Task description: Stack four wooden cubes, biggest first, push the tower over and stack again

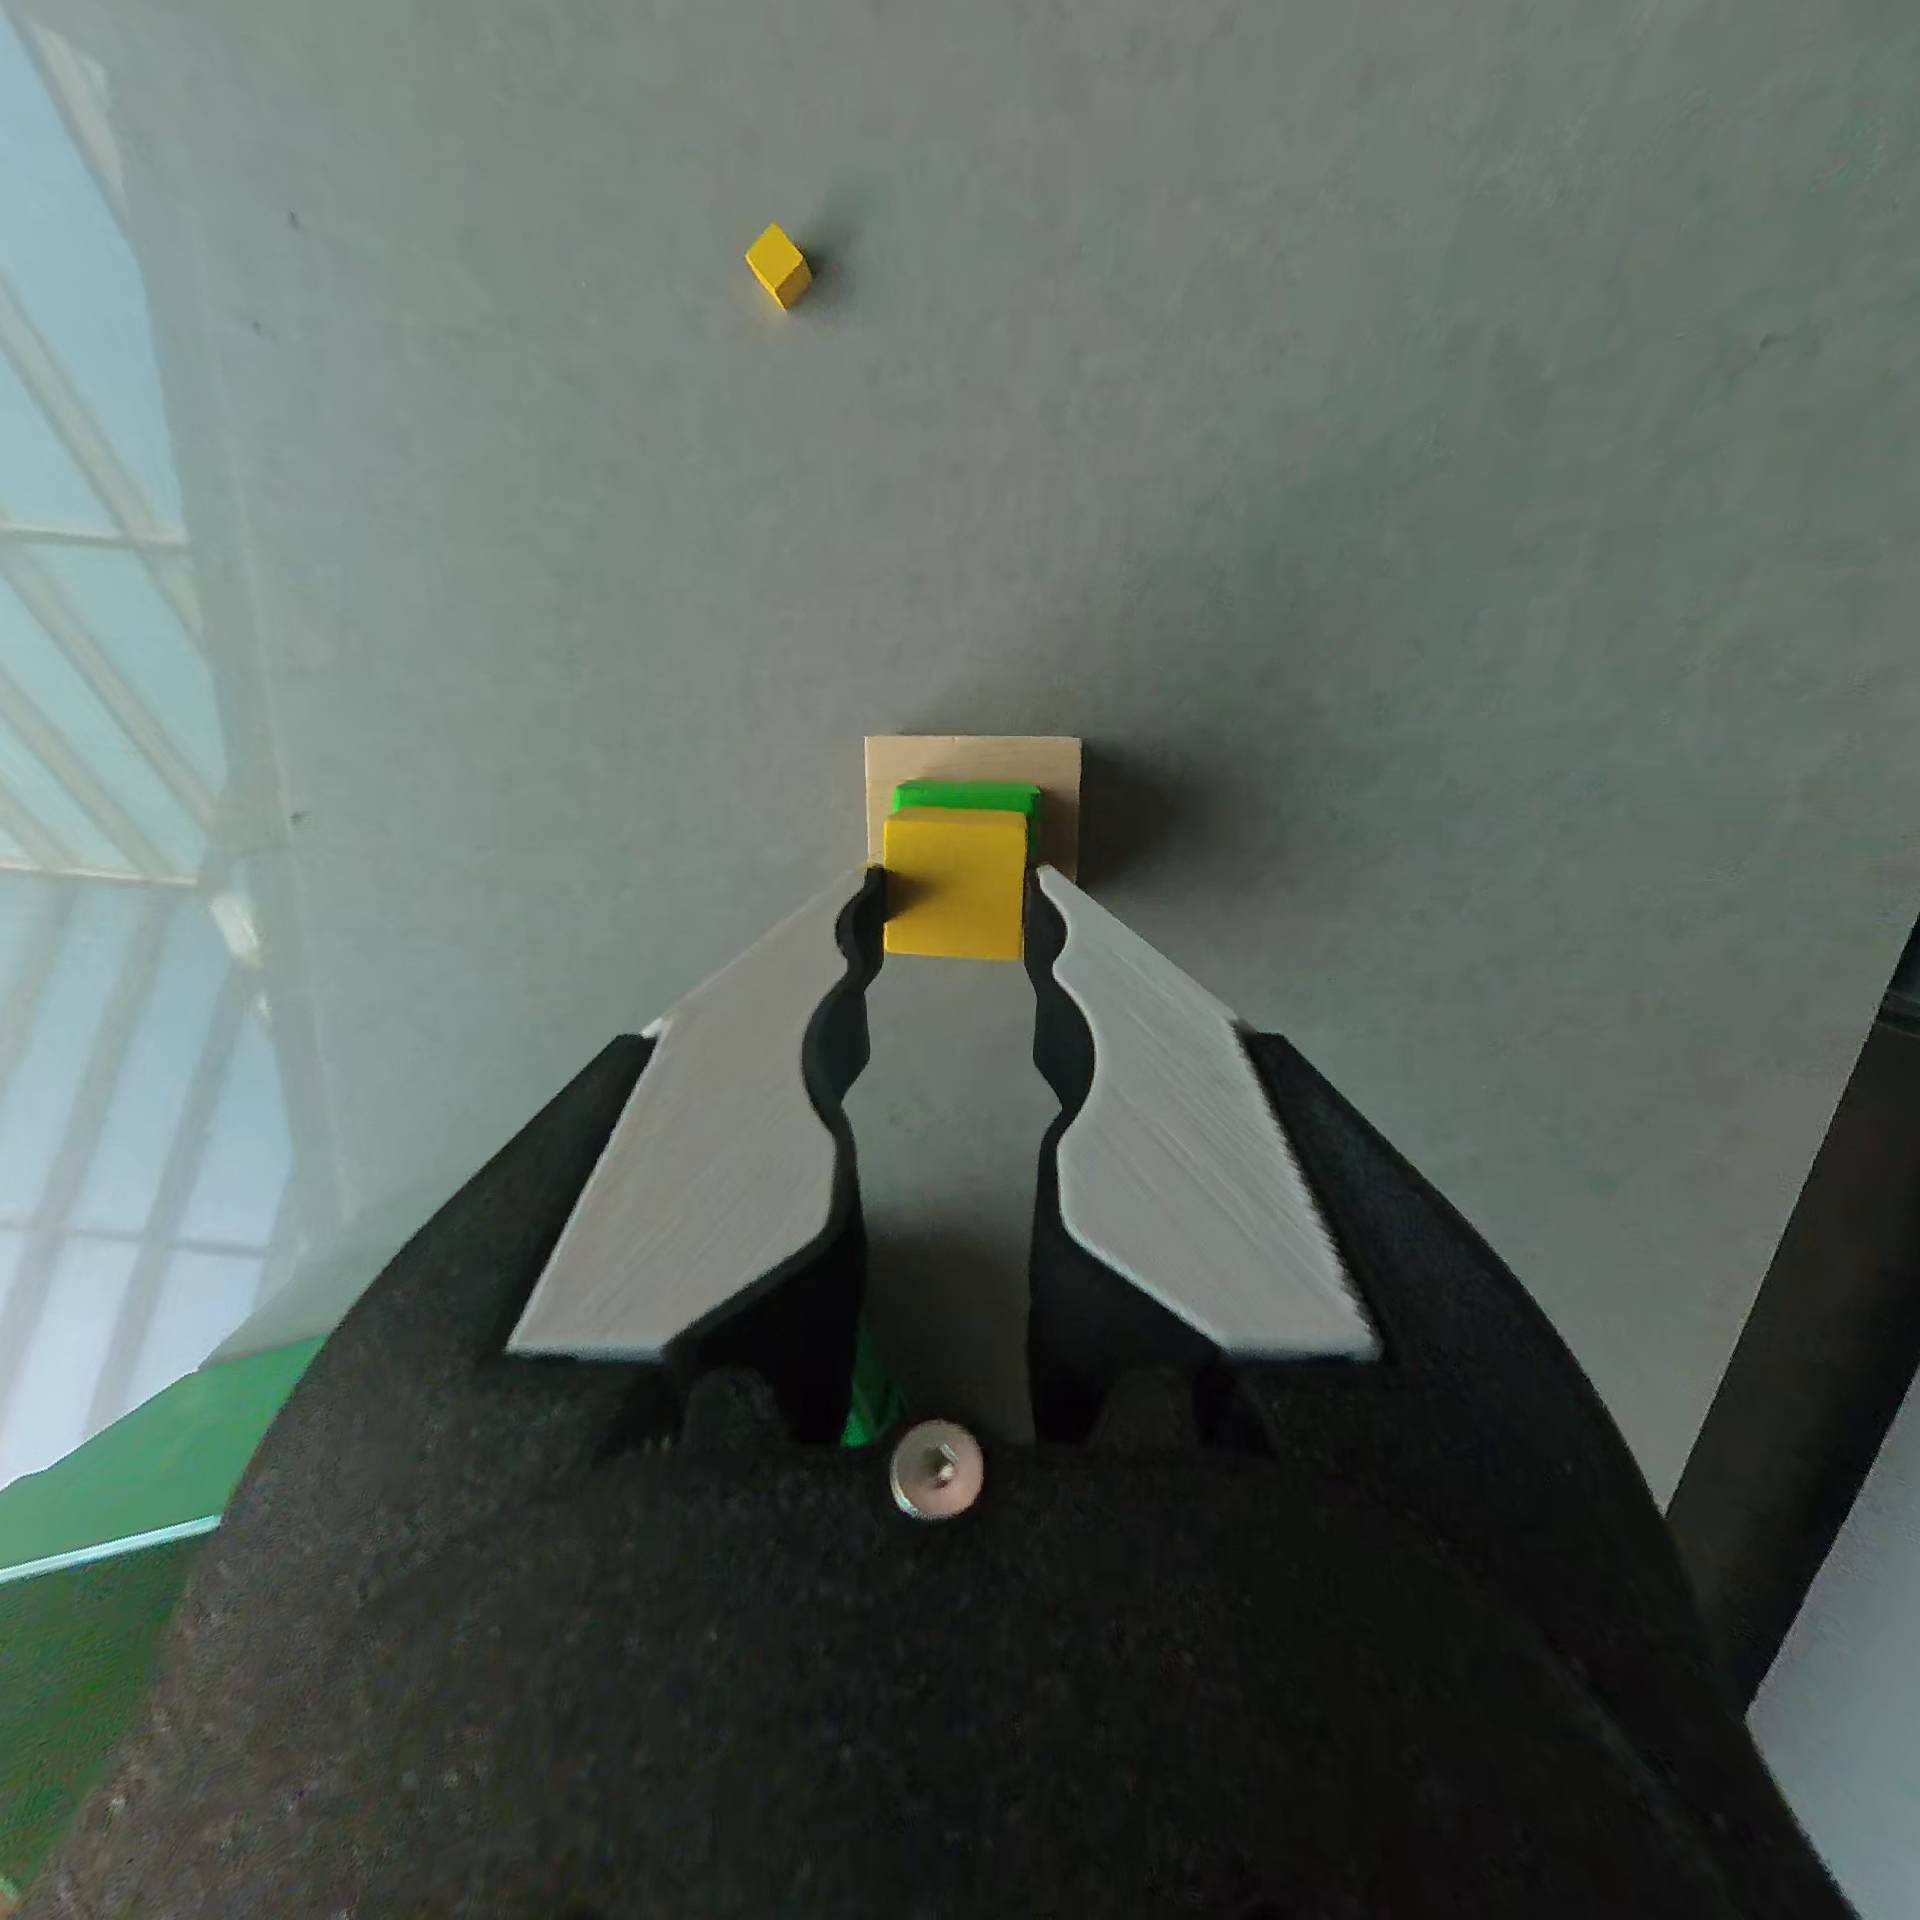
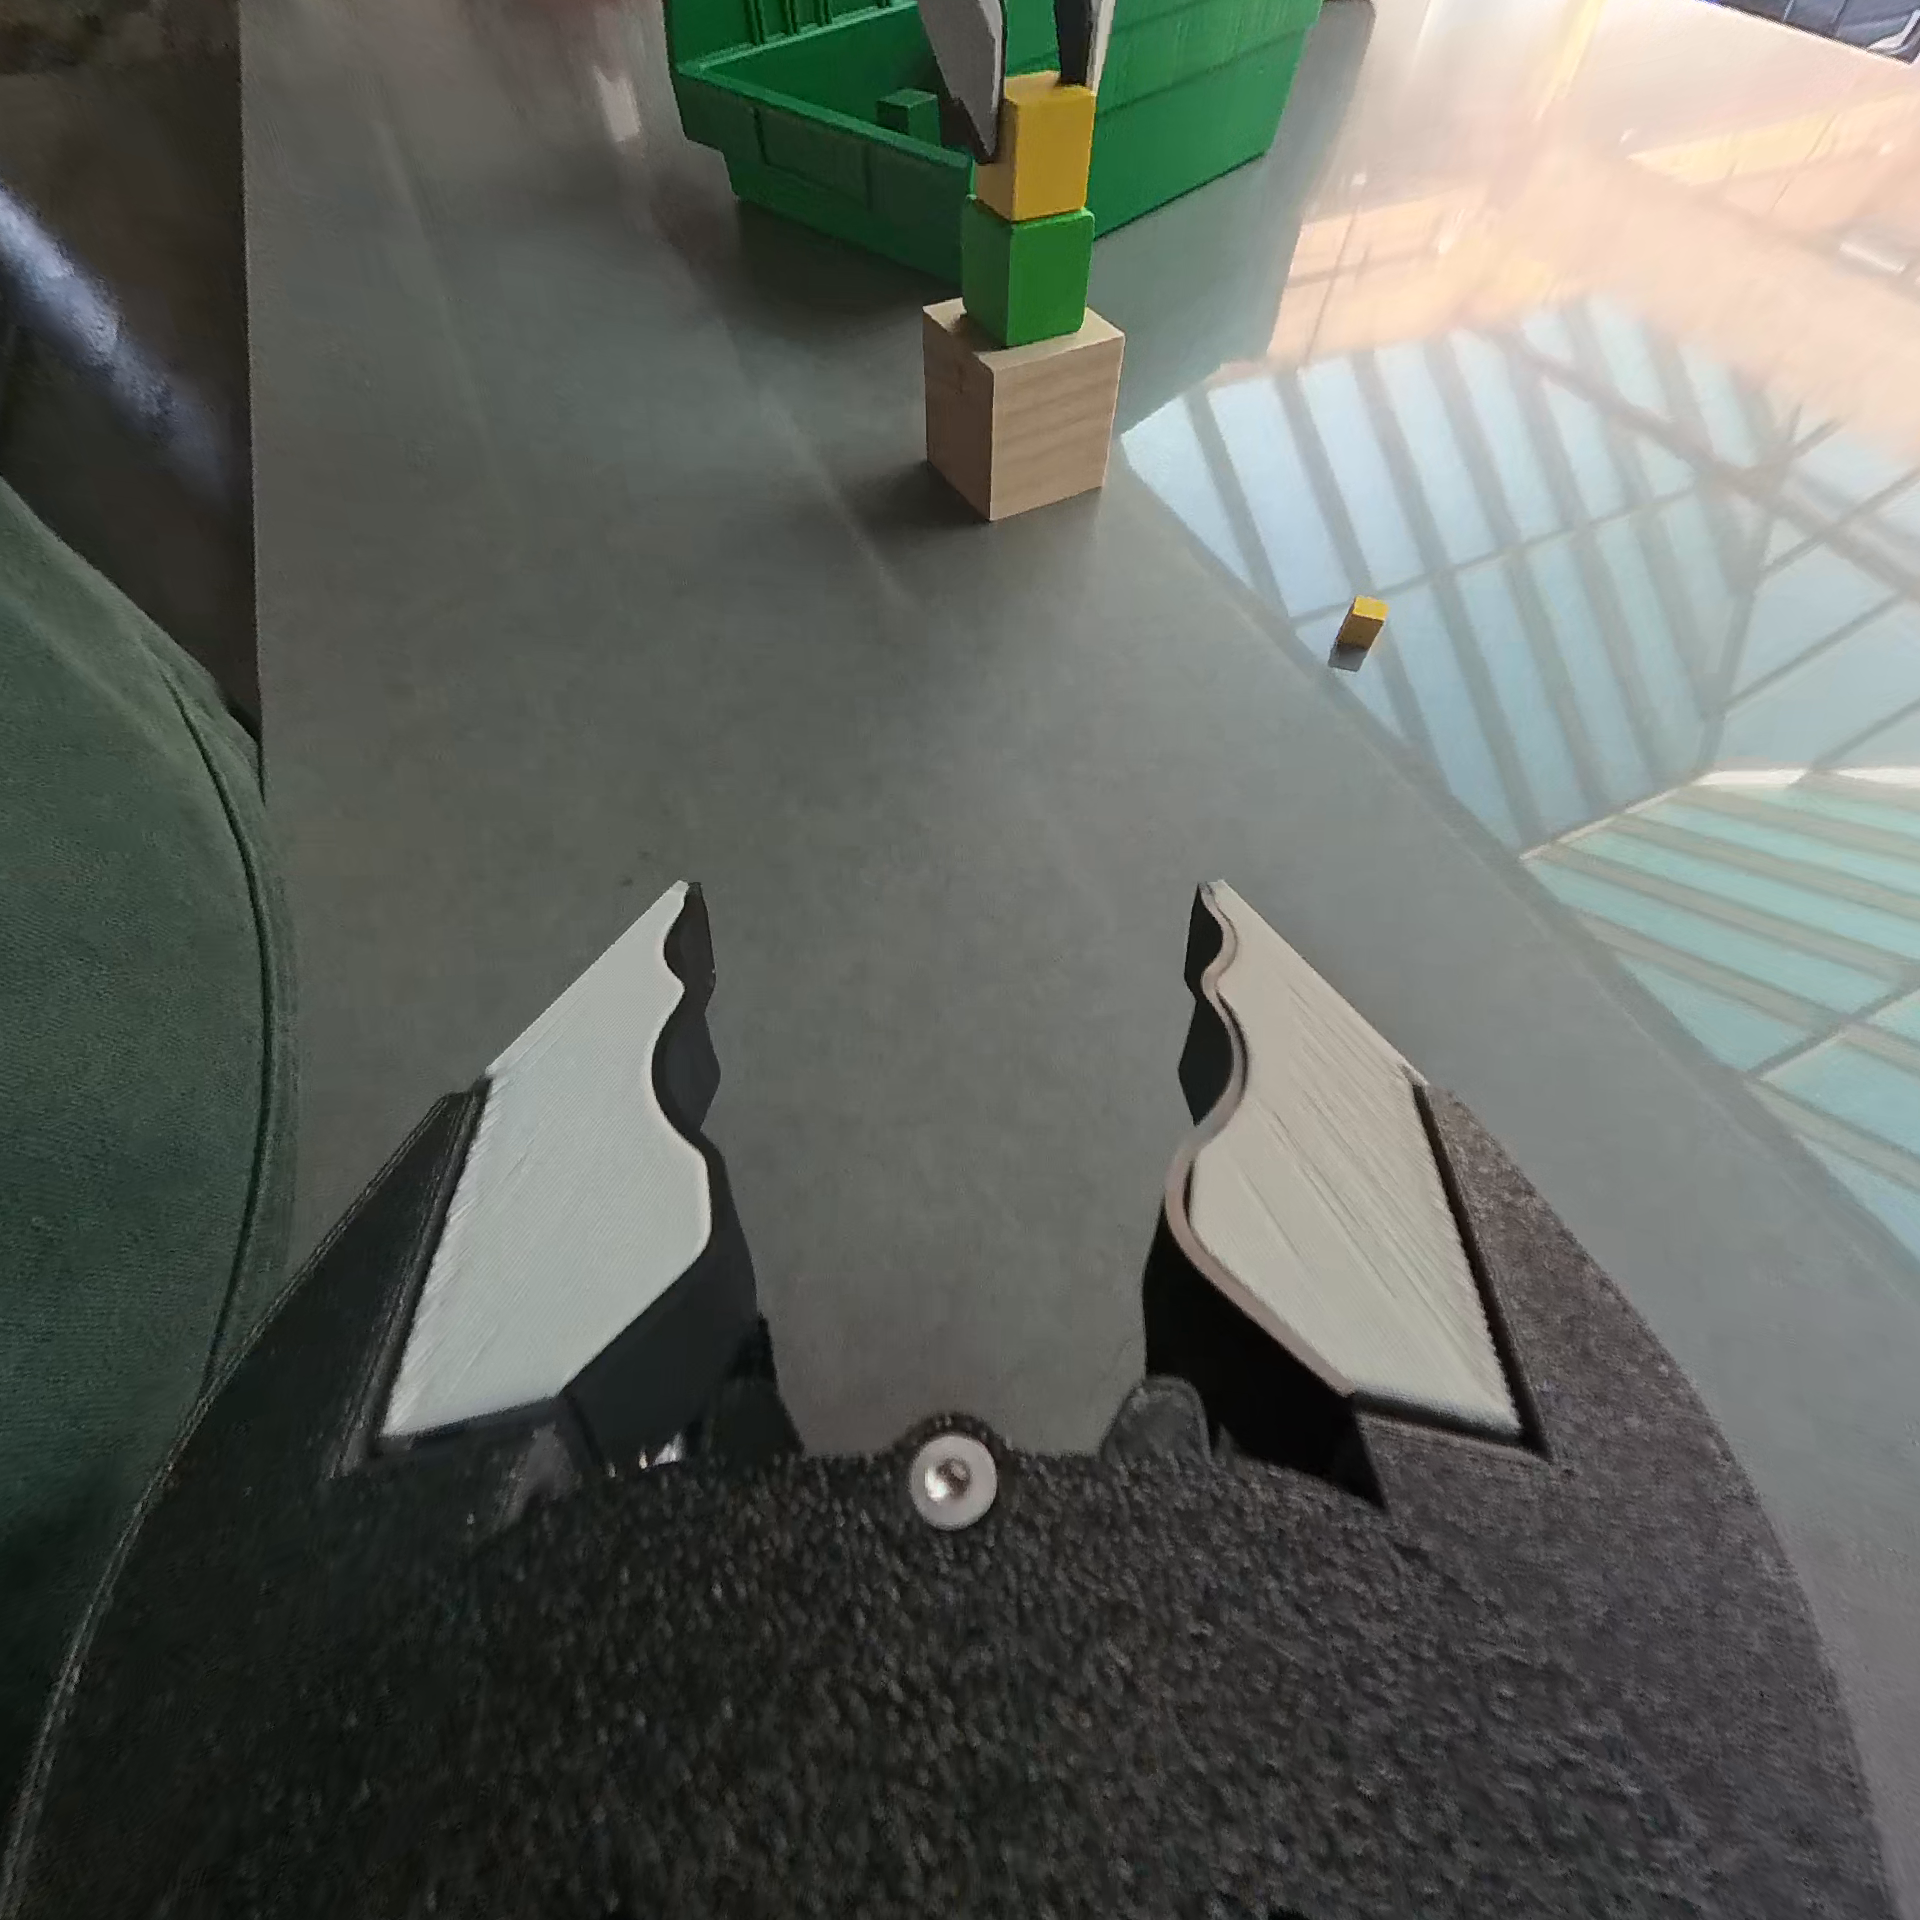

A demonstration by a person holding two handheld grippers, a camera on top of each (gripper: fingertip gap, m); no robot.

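My left gripper (image 1: 954,883) points straight down and is shut on a yellow cube (image 1: 953,883). The cube rests on a green cube (image 1: 966,798), which stands on a bare wooden block (image 1: 1055,774) on the grey table. The right wrist view shows this stack from the side: yellow cube (image 2: 1037,156) on green cube (image 2: 1027,274) on wooden block (image 2: 1023,421), with the left gripper's fingers (image 2: 971,78) gripping the yellow one from above. My right gripper (image 2: 951,935) is open and empty, low over the table, well short of the stack.
A small yellow cube (image 1: 778,266) lies alone on the table, also in the right wrist view (image 2: 1362,623). A green plastic bin (image 2: 831,114) stands behind the stack, holding a small green block (image 2: 906,109). A person's green sleeve (image 2: 114,935) is at the left. Tip to tip, the grippers are about 25 cm apart.
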